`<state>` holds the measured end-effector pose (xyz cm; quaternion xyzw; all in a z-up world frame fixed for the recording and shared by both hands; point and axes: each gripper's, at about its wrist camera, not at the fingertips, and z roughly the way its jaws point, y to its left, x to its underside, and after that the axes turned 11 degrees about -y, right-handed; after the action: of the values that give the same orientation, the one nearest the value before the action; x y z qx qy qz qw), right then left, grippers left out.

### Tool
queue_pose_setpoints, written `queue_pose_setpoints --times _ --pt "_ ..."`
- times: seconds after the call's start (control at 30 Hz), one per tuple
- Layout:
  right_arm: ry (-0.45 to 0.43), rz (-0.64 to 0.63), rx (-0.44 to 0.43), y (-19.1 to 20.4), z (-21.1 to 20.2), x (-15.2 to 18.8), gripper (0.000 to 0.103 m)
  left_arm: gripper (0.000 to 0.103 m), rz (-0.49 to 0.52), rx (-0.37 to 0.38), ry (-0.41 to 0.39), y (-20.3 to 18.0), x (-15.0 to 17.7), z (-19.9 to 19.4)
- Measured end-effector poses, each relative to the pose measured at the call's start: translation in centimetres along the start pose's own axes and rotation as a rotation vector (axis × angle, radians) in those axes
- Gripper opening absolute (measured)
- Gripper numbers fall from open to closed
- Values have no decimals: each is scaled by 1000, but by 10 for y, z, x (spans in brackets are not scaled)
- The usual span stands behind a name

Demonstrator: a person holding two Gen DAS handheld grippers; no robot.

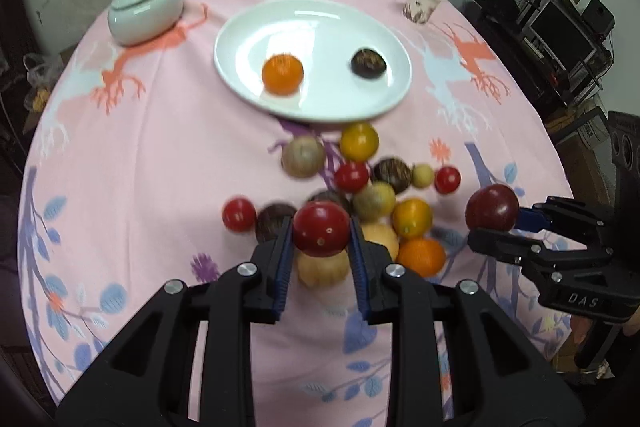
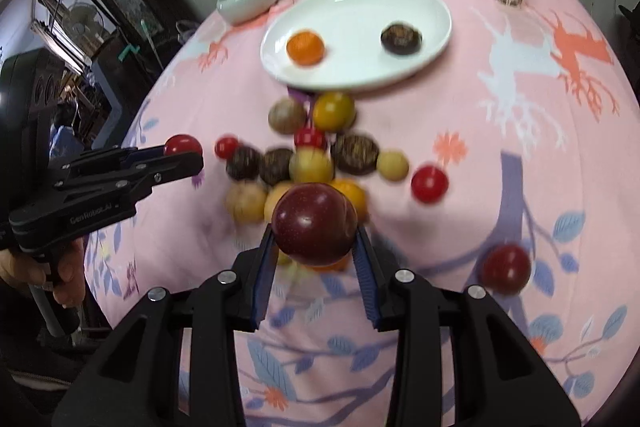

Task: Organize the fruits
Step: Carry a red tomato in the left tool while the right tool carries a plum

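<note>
Left gripper (image 1: pixel 321 233) is clamped on a tomato (image 1: pixel 321 228); right gripper (image 2: pixel 316 233) is clamped on a plum (image 2: pixel 315 223). Both fruits are held above the pile. The plate (image 1: pixel 360 27) lies ahead beyond the pile, about equally near both

1. The plate (image 1: pixel 312 27) sits on the table (image 1: pixel 160 147), far side; two fruits lie on it, well apart.
2. The lidded bowl (image 1: pixel 145 9) is left of the plate; the paper cup (image 1: pixel 423 2) is right of it.
3. The fruit pile (image 1: pixel 372 187) lies just in front of the plate.
4. One lone fruit (image 2: pixel 506 269) lies apart from the pile — to the right and nearer.
</note>
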<state>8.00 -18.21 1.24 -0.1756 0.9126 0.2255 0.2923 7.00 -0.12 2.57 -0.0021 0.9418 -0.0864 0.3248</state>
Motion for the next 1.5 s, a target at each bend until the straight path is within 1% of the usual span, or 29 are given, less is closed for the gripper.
queue_pose_setpoints --times 0.17,0.27,0.33,0.4,0.47,0.5,0.57,0.67,0.77,0.83,0.9,0.97,1.0,1.03,1.1,1.17,1.27,1.3,1.4,1.5 --pt "-74 -27 8 -4 19 -49 38 27 -33 -7 -10 10 -41 29" --pt "-81 -37 30 -11 43 -73 38 27 -56 -17 5 17 -60 58" --pt "-70 -39 51 -17 60 -84 38 27 -73 -22 10 21 -71 79" --pt "-60 -37 70 -25 78 -94 38 27 -77 -42 6 22 -79 95" --pt "-46 -31 84 -31 90 -98 38 27 -59 -55 4 21 -84 110" --pt "-40 -24 91 -35 97 -100 38 27 -52 -66 18 21 -86 119" --pt "-23 -20 99 -41 109 -102 38 27 -61 -62 40 22 -87 132" --pt "2 -12 107 -47 122 -100 38 28 -63 -41 51 20 -86 143" --pt "22 -9 111 -47 129 -98 39 28 -49 -45 73 15 -84 151" --pt "17 -5 116 -48 130 -99 39 28 -69 -46 96 17 -82 157" --pt "22 -2 122 -47 132 -100 39 28 -93 -50 93 18 -80 158" --pt "23 0 133 -46 129 -100 39 36 -102 -66 83 19 -81 155" --pt "20 3 132 -46 128 -100 40 43 -101 -72 71 18 -82 152" --pt "15 9 130 -46 126 -99 40 48 -96 -73 56 18 -83 147" --pt "-2 24 130 -48 120 -99 42 52 -86 -77 32 17 -86 139" --pt "-17 38 130 -50 113 -99 48 52 -92 -76 23 17 -88 131" --pt "-50 50 127 -49 99 -101 49 55 -106 -73 8 19 -87 117" --pt "-63 53 124 -48 92 -100 50 58 -107 -76 4 20 -86 111" --pt "-75 60 129 -49 75 -91 56 61 -116 -79 -1 26 -76 94" --pt "-71 83 141 -51 60 -75 63 66 -136 -95 6 32 -63 83"
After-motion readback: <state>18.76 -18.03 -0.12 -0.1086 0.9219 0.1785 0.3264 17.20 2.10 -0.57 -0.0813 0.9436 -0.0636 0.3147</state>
